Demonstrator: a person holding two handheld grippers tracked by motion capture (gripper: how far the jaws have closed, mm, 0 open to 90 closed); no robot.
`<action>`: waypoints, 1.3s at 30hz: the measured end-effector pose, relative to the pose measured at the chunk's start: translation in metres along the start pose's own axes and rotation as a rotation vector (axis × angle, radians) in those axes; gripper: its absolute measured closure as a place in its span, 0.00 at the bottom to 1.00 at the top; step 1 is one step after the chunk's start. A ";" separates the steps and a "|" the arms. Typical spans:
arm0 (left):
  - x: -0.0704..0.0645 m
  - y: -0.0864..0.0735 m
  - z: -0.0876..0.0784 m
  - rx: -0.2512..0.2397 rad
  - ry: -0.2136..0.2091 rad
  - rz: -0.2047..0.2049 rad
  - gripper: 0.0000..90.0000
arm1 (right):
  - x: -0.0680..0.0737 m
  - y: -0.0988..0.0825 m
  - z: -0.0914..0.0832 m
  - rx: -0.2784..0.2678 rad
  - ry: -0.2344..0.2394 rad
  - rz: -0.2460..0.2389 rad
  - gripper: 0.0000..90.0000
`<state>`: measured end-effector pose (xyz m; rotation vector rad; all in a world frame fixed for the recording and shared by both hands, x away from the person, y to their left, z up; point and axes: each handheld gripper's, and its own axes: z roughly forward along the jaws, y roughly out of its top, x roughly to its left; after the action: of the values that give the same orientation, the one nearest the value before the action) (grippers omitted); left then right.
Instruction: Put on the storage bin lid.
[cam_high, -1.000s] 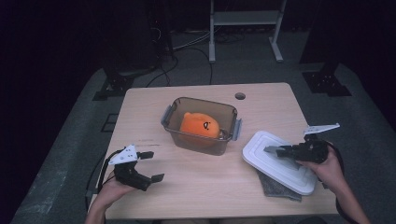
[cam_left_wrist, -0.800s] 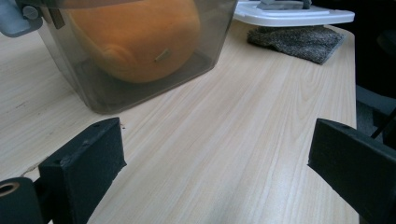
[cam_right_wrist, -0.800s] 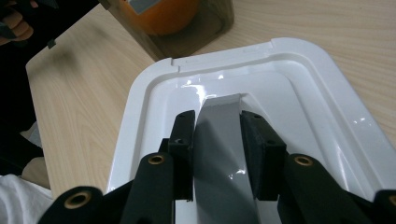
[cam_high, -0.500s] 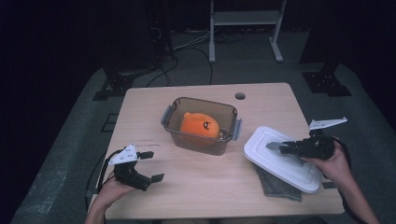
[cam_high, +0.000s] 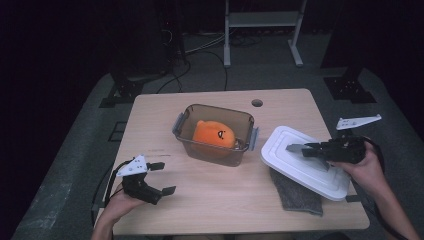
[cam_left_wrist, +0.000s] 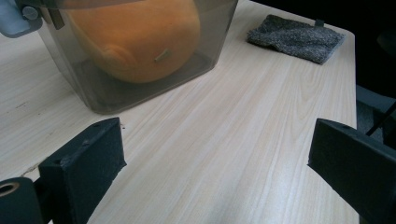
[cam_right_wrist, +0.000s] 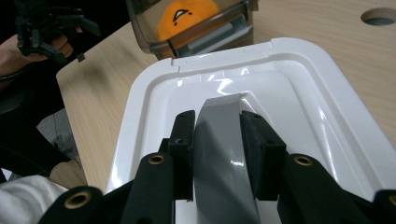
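Two fingers (cam_right_wrist: 264, 140) of the right gripper (cam_right_wrist: 217, 135) clamp the grey handle (cam_right_wrist: 222, 140) of the white lid (cam_high: 305, 162), which lies between and beyond them; left gripper (cam_high: 159, 177) fingers stand apart.

The white lid (cam_high: 300, 162) partly hides the grey cloth (cam_high: 296, 196).

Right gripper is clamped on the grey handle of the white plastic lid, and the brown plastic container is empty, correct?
Not empty: the brown plastic container holds an orange plush toy, as the high view shows. The right gripper does clamp the grey handle of the white plastic lid.
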<state>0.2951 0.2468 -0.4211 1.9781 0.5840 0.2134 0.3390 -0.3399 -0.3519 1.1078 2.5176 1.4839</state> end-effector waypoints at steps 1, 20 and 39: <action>0.000 0.000 0.000 0.000 -0.001 0.000 0.03 | 0.001 0.002 0.000 0.000 0.001 -0.002 0.73; 0.000 0.000 0.000 -0.004 -0.002 0.001 0.03 | 0.025 0.056 0.013 0.006 0.036 -0.099 0.73; 0.001 0.000 -0.001 -0.001 -0.001 0.008 0.03 | 0.041 0.110 0.058 0.042 0.090 -0.170 0.73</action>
<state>0.2960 0.2478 -0.4207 1.9796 0.5751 0.2174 0.3903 -0.2389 -0.2857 0.8243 2.6374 1.4742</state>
